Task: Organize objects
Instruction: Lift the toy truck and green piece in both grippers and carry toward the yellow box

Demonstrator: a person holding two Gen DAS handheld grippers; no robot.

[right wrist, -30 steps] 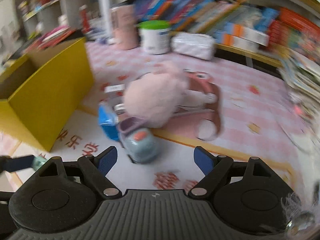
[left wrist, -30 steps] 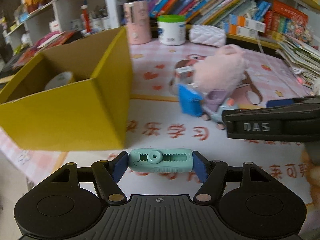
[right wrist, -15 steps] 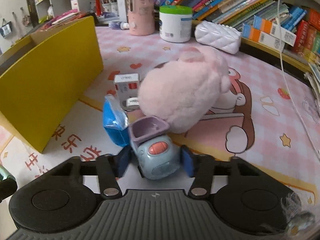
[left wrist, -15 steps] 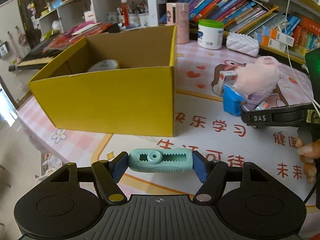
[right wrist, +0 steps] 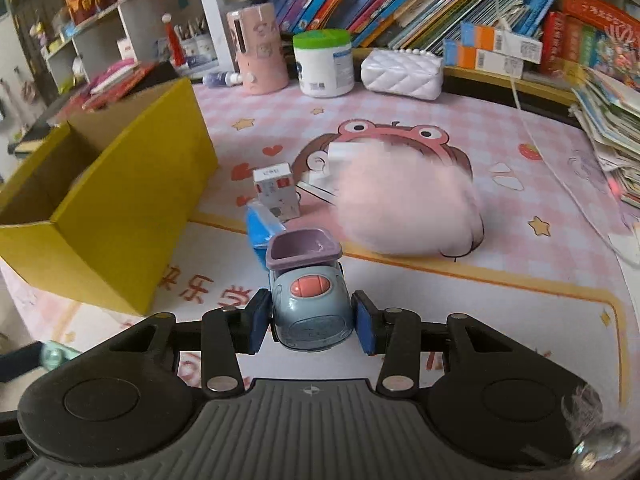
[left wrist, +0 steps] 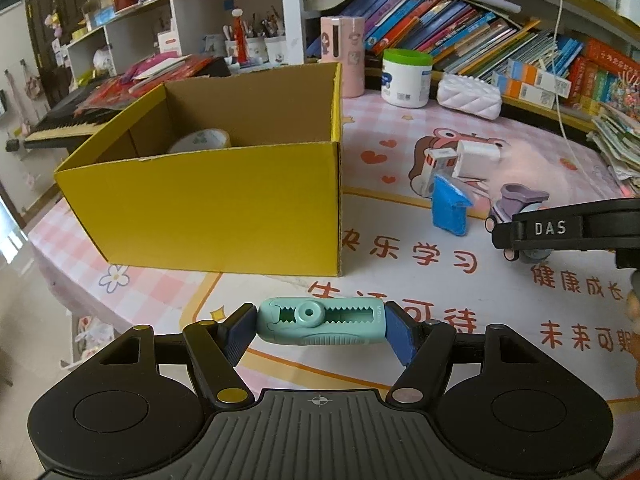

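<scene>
My left gripper is shut on a teal utility-knife-like tool, held above the mat in front of the open yellow box. A tape roll lies inside the box. My right gripper is shut on a grey-blue toy truck with a purple bed; it also shows in the left wrist view. A blurred pink plush lies behind the truck. A blue packet and a small white carton stand left of it.
A pink cup, a green-lidded white jar and a white quilted case stand at the back. Books line the shelf behind. A stack of magazines lies at the right. The box is at the left.
My right gripper closed on the toy truck and drew it back from the plush. My left gripper pulled back and up with the teal tool, showing the whole box.
</scene>
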